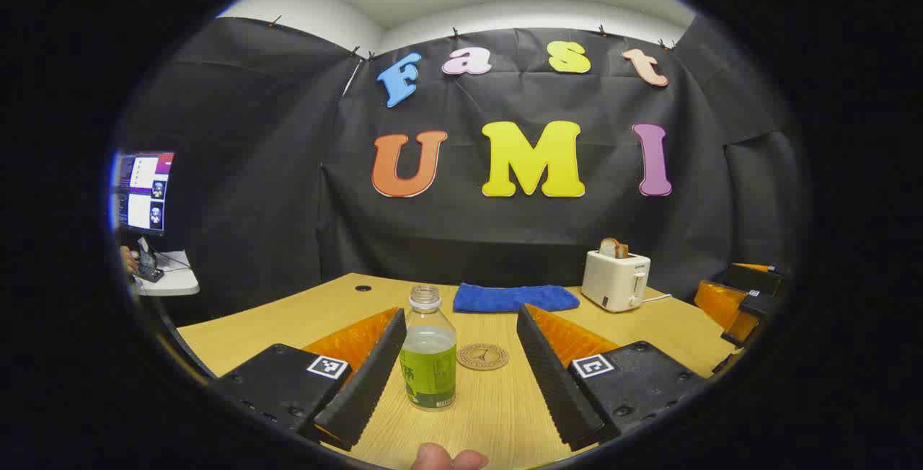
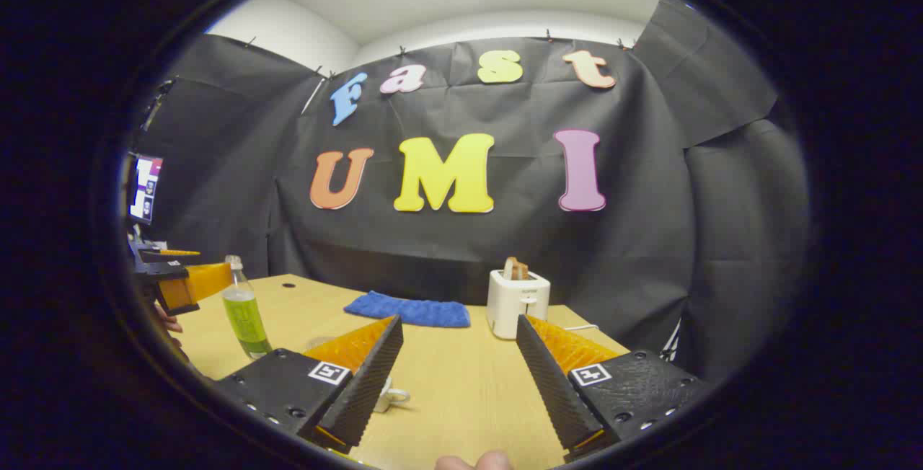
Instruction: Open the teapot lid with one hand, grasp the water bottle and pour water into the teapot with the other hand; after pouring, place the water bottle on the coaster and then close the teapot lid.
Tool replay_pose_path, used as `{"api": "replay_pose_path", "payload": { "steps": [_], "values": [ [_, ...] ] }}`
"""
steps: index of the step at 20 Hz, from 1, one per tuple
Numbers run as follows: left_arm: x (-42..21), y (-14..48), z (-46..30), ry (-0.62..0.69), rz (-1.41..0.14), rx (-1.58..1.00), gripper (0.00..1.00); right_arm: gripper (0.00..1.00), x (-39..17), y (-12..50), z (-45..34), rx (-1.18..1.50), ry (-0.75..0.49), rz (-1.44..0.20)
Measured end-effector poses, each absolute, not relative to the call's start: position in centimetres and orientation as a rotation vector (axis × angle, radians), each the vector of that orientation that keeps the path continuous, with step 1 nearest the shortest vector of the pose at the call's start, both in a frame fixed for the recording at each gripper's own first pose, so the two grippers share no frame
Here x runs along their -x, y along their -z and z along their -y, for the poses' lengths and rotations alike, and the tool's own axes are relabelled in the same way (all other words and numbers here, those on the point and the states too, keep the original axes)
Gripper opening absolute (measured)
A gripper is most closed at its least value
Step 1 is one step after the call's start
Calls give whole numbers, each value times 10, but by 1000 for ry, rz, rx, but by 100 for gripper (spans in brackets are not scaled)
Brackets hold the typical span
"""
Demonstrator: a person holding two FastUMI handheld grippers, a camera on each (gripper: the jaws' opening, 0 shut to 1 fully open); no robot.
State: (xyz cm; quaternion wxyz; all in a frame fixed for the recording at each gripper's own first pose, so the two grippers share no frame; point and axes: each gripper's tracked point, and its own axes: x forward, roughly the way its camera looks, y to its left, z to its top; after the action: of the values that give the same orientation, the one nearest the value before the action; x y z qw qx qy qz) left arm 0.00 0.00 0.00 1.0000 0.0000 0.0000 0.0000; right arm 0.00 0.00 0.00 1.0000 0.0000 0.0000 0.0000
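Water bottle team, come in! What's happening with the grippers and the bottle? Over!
Left gripper open, straddling the capless water bottle, not squeezing. Right gripper open, holding nothing. Coaster free beside the bottle. Nothing blocking.

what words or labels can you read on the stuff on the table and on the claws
None can be read.
water bottle: label print, too blurred to read.
toaster: small dark mark on the front, too small to read.
coaster: engraved design, no legible words.
left claw: square black-and-white code markers, no words.
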Motion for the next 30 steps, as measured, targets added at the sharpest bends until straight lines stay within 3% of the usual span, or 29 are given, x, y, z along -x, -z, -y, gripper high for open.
{"api": "replay_pose_path", "payload": {
  "steps": [6,10,21,30],
  "values": [
    [-6,-1,-2,-14,10,-21,97,95,-20,-10,-17,-16,-55,22],
    [-16,10,-10,-28,-32,-12,97,95,-36,12,-42,-48,-119,-56],
    [-18,43,-21,18,-87,-7,97,95,-34,49,-60,-4,-97,-136],
    [-17,64,-38,33,-121,23,97,96,-49,85,-106,46,-149,-221]
  ]
}}
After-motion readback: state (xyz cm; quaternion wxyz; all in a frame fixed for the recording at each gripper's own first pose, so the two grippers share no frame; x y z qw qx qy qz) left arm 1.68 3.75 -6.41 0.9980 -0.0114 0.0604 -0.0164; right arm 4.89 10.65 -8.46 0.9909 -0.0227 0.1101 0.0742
